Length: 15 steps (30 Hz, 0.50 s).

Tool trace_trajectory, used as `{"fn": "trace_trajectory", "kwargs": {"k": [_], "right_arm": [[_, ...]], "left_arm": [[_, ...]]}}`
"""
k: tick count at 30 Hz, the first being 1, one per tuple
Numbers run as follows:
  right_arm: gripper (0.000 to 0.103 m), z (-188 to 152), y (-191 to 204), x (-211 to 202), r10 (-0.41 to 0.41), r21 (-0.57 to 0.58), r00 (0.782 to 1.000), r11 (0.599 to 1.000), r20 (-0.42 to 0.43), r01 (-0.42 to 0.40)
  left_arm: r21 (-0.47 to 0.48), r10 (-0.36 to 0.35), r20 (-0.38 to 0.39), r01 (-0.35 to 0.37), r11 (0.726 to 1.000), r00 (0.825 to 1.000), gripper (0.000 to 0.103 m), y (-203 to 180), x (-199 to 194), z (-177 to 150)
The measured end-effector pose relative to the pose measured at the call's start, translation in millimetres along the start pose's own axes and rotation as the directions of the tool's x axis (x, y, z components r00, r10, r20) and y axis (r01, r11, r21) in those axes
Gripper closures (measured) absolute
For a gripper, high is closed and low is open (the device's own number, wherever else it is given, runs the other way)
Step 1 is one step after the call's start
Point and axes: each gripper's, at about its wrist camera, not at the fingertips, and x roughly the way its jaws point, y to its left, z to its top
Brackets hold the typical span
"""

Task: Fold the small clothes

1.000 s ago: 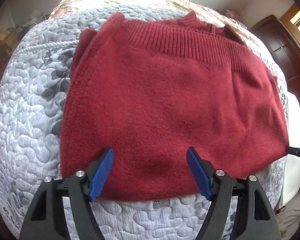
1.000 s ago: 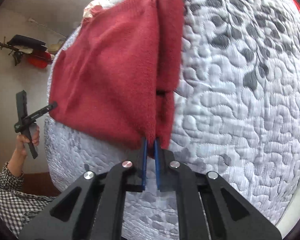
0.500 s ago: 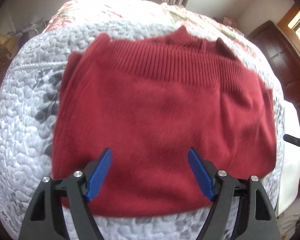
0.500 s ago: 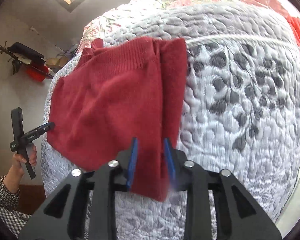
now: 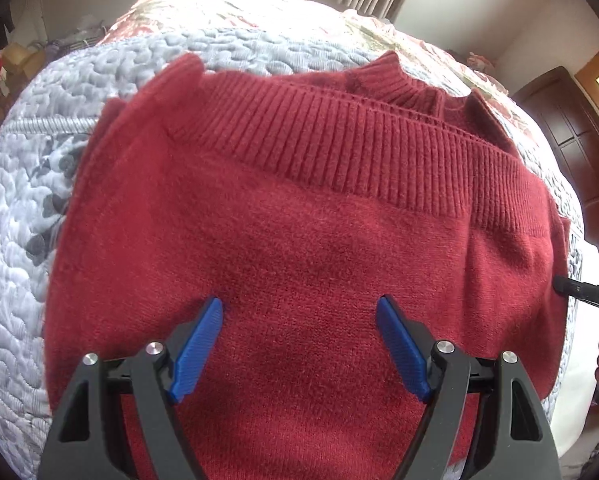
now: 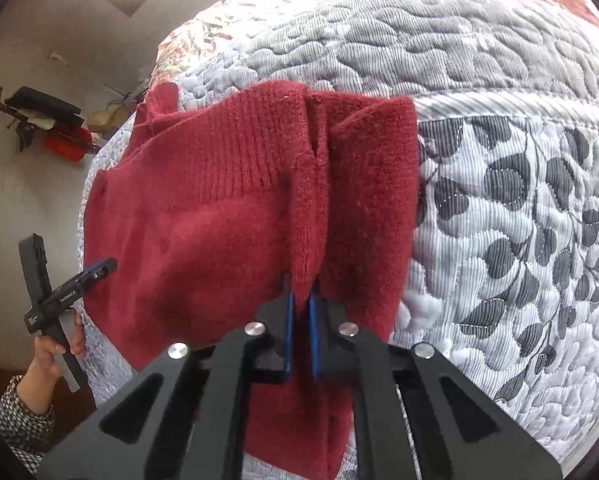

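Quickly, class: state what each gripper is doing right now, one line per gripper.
Left gripper: open, over the red sweater, gripping nothing.
Right gripper: shut on a fold of the red sweater.

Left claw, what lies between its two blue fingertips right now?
In the left wrist view, only the red knitted sweater lies between the open left claw fingertips, spread on the grey quilted bedspread.

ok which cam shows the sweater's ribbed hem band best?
Left wrist: the ribbed hem band of the dark red knit sweater runs unobstructed across the frame. Right wrist sees that band only obliquely, foreshortened, beside the fold pinched by the right gripper.
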Motion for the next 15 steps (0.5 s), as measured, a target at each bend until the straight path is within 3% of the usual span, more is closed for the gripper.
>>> {"fn": "trace_trajectory", "kwargs": {"k": [4, 9, 11, 15], "right_arm": [[0.099, -5.3, -16.5, -3.8, -0.072, 0.044, 0.997, 0.996, 0.017, 0.071], [0.098, -10.7, -27.4, 5.2, -0.04, 0.085, 0.999, 0.996, 0.003, 0.039], [0.09, -14.8, -29.5, -5.7, 0.004, 0.093, 1.0, 0.996, 0.01, -0.005], [0.077, -36.8, -21.2, -22.6, -0.012, 0.043, 1.0, 0.999, 0.0, 0.012]], "left_arm": [[0.023, 0.014, -0.007, -0.014, 1.0, 1.0, 0.023, -1.4, 4.9, 3.1], [0.035, 0.027, -0.018, -0.026, 0.999, 0.999, 0.021, -1.4, 10.7, 4.2], [0.04, 0.032, -0.02, -0.031, 0.999, 0.999, 0.021, -3.9, 8.5, 4.6], [0.038, 0.013, -0.018, -0.012, 0.999, 1.0, 0.021, -6.8, -3.3, 1.1]]}}
